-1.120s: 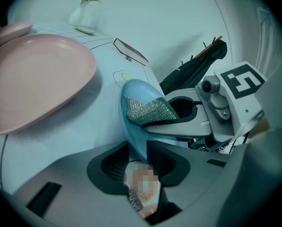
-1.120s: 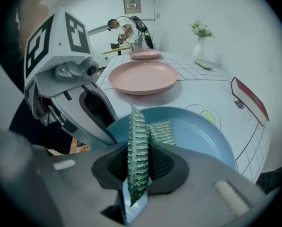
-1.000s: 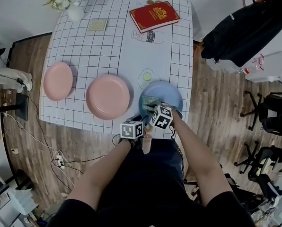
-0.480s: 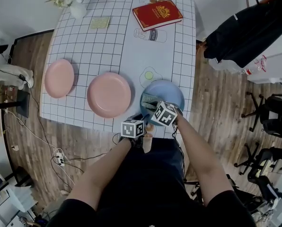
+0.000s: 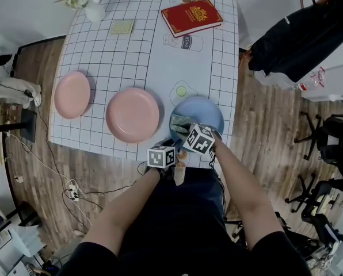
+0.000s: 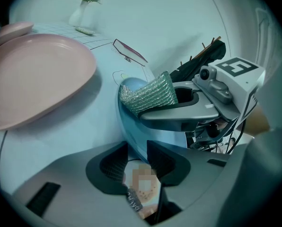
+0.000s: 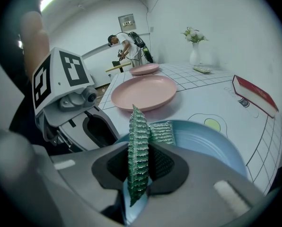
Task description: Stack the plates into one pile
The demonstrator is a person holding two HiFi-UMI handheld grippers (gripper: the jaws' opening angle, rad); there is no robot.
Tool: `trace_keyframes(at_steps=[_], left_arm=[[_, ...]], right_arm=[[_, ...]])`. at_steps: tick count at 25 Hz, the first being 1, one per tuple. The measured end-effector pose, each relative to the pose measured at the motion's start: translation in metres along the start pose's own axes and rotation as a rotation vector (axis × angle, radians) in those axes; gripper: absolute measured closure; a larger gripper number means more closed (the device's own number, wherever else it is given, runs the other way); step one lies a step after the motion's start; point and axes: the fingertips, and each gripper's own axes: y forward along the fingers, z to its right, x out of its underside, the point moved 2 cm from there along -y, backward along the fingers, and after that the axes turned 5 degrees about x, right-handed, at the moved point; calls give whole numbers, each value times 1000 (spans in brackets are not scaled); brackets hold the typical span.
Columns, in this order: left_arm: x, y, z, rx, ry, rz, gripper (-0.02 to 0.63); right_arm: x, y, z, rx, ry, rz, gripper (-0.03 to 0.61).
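A blue plate [image 5: 205, 111] lies at the table's front right, with a large pink plate [image 5: 132, 115] to its left and a smaller pink plate [image 5: 72, 94] further left. My left gripper [image 5: 170, 145] sits at the front edge; the blue plate's near rim [image 6: 133, 143] fills the gap between its jaws. Over the near part of that plate [image 7: 212, 145], my right gripper [image 7: 140, 167] is shut on a green glittery scouring pad [image 7: 138, 150] that stands on edge. The same pad [image 5: 181, 123] shows on the plate's left side in the head view.
A red book [image 5: 191, 17], a flower vase [image 5: 86, 3] and a small green card [image 5: 121, 26] stand at the table's far end. A black garment [image 5: 304, 36] hangs to the right. Office chairs [image 5: 327, 148] and floor cables [image 5: 73, 194] surround the table. A person [image 7: 124, 46] stands in the background.
The right gripper has turned a little over the blue plate with the pad still in it. The left gripper and all three plates have kept their places.
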Motion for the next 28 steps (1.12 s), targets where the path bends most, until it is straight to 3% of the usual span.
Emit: trace_keyframes(at_steps=[8, 28], left_arm=[[-1, 0, 1, -1, -21, 7, 505], [-1, -1, 0, -17, -26, -9, 505]], right_arm=[[8, 5, 1, 3, 14, -42, 500], [53, -20, 17, 121, 68, -128, 500]])
